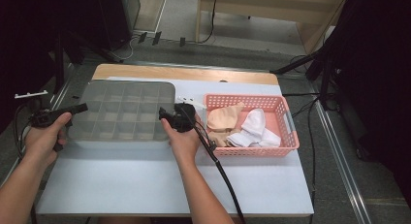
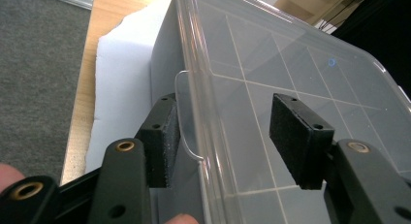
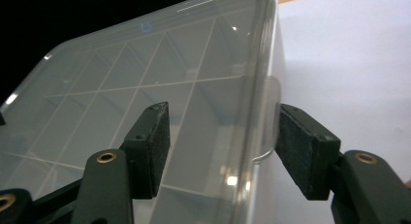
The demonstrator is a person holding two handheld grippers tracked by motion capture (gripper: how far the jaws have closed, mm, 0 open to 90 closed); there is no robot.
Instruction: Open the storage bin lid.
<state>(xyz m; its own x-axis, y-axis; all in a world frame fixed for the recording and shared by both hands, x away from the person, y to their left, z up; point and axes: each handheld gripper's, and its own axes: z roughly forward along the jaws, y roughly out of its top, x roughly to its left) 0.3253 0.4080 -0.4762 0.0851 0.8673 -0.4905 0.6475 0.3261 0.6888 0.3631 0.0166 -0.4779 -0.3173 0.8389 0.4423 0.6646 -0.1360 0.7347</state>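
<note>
A clear lidded box (image 1: 121,110) with a grid of compartments lies on the white mat. My left gripper (image 1: 81,108) is at its left end, open, with one jaw outside the wall and the other over the lid (image 2: 291,78). The small latch tab (image 2: 186,112) sits just beside the outer pad (image 2: 162,141). My right gripper (image 1: 165,115) is at the box's right end, also open and straddling the lid rim (image 3: 252,78). Its outer pad (image 3: 303,153) stands next to the latch tab (image 3: 269,117) there. In the gripper views, the left gripper (image 2: 232,139) and the right gripper (image 3: 228,149) each have the lid edge between their jaws.
A pink basket (image 1: 252,150) stands just right of the box, holding a beige cloth (image 1: 225,118) and a white cloth (image 1: 253,127). The right gripper's cable (image 1: 225,178) trails toward the front edge. The white mat (image 1: 145,180) covers the wooden table (image 1: 194,74).
</note>
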